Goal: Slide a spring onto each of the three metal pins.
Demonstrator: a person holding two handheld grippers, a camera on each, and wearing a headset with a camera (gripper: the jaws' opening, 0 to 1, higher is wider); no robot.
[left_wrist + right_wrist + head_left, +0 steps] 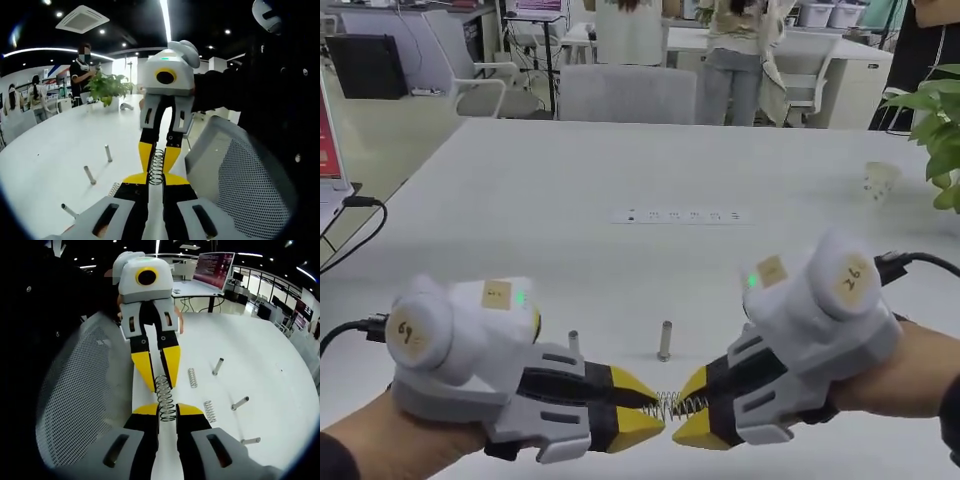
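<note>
left tongs clamped on one end of the spring, right tongs clamped on the other end, spring spanning tip to tip over the worktop, upright pin just behind, not touching.

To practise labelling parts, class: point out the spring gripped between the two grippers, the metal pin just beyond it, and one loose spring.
held spring [668,403], head view, middle coils
metal pin [665,340], head view, mid-shaft
loose spring [192,377], right gripper view, middle coils
</note>
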